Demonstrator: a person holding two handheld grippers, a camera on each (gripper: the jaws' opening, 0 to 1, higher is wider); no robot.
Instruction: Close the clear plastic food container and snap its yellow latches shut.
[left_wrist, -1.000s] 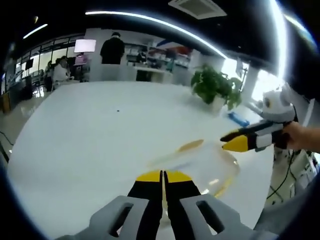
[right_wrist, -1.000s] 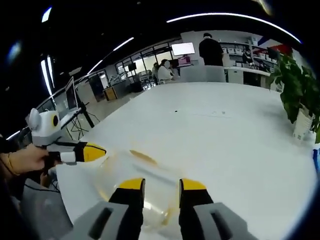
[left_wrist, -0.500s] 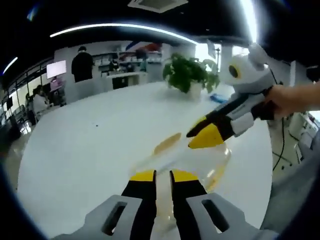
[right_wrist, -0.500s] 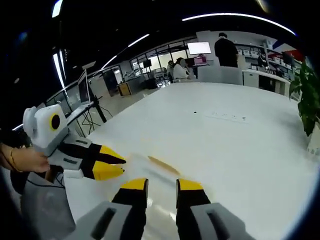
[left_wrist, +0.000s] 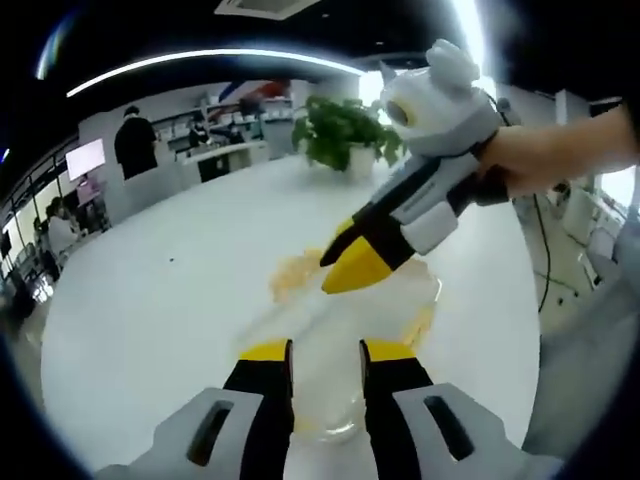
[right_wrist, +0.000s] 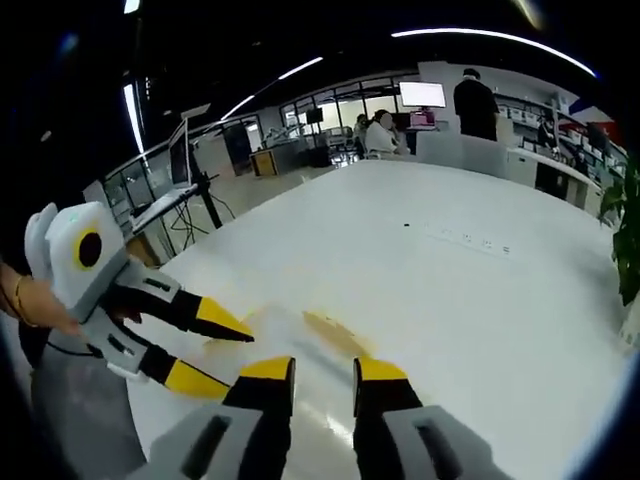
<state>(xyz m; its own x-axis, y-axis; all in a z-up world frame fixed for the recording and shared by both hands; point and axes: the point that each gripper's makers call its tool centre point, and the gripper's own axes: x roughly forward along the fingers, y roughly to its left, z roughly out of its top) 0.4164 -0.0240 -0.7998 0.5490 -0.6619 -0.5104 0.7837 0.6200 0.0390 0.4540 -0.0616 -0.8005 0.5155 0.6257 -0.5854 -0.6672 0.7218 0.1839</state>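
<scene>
Near the counter (left_wrist: 150, 300) edge, left gripper (left_wrist: 326, 352) has opened narrowly over the clear container (left_wrist: 390, 310), while right gripper (right_wrist: 314, 370), slightly open, moved closer.

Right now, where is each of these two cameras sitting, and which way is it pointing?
Left gripper view: rides the left gripper, looking forward along its jaws over the clear container on the white table; the right gripper and a hand enter.
Right gripper view: rides the right gripper, facing across the table; the left gripper enters, jaws apart.
Shared: container, table, both grippers.
</scene>
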